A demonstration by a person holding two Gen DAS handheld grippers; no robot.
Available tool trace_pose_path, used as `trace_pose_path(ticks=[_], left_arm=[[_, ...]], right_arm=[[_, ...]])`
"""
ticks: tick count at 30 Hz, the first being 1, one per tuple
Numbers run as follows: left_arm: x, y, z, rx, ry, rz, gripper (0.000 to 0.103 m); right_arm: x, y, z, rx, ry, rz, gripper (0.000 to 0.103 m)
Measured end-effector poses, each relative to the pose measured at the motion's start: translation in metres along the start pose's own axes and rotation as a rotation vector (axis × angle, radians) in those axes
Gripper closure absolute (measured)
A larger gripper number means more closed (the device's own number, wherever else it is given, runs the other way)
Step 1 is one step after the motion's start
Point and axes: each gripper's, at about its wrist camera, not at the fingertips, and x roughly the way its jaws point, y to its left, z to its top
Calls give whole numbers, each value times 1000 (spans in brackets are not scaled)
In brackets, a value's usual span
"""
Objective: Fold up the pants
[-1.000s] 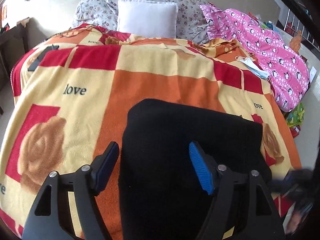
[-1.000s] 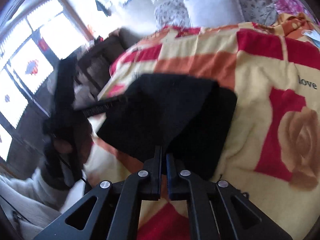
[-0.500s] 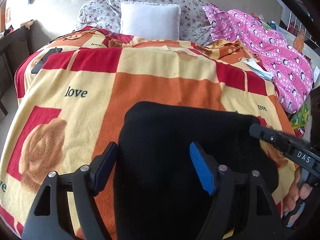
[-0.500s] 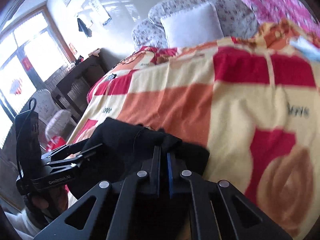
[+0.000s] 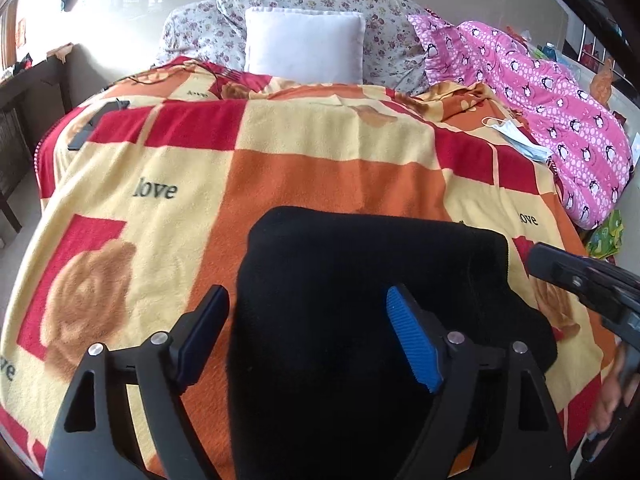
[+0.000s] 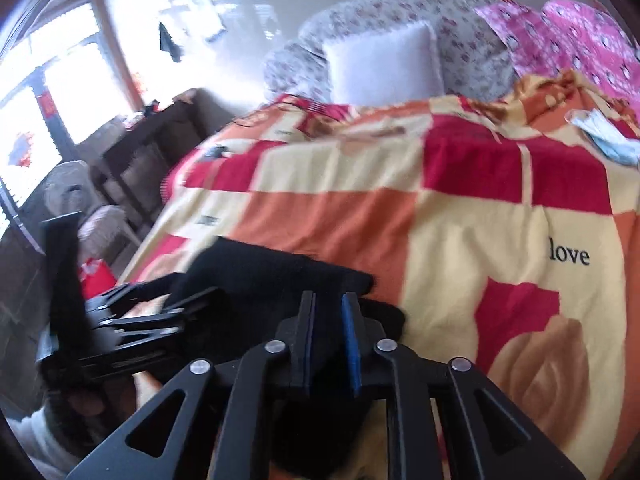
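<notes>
2 pillows (image 5: 304, 46) beyond left gripper (image 5: 308, 334), fingers apart over folded matte black pants (image 5: 360, 300) on fleecy checkered blanket (image 5: 320, 176). Right gripper (image 6: 329, 322) slightly parted, empty.

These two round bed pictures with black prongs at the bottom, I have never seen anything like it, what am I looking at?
There is no robot here. A person holds a two-finger gripper in each hand, and each gripper has a fisheye camera looking forward along its fingers, which makes the pictures round.

The left wrist view shows the left gripper, its fingers spread wide above folded black pants. The pants lie on a red, orange and cream blanket covering a bed. A white pillow, a pink penguin-print cloth and a face mask lie further back.

The right wrist view shows the right gripper, its fingers slightly apart over the pants' edge; whether they pinch fabric is unclear. Each view also shows the other gripper at its edge.
</notes>
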Motion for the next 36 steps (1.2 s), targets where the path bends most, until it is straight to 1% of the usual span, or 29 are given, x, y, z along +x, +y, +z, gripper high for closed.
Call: trace_pose_path(ticks=[1,2,6,8,11,16,19,22,24,26,27,36], left_arm=[[-3,0,-1,5,-6,8,22],[-7,0,-2,8,-10,15,22],[-14,2,-6,3,-8,18,22],[-17,3,-10,-2,-9,18,22],[-18,3,-18,-3,0,13,22],[-12,2,-32,-17,24,2,21],[-12,3,-34,-33,19,-2,20],[-16,0,-32,-8,16,11,20],[-20,0,-31,-2,9,14,20],[-24,2,-28,-3,4,18,20],[-26,3,-27,-5,2,19,20],[-35,20,-17,-33,-28,52,20]], right_arm=[[-4,7,-1,-18,-1,19,82],[-6,15,-2,-37,5,38,81],[-3,37,-11,-84,36,60,81],[1,39,-17,-91,55,43,76],[7,34,-30,-77,90,15,76],[6,29,-53,-57,99,7,76],[4,33,-61,-65,93,-3,76],[1,34,-57,-68,107,0,76],[-5,34,-52,-52,98,23,68],[-11,35,-47,-45,76,41,58],[-13,35,-44,-47,65,41,57],[-7,32,-28,-18,30,23,54]])
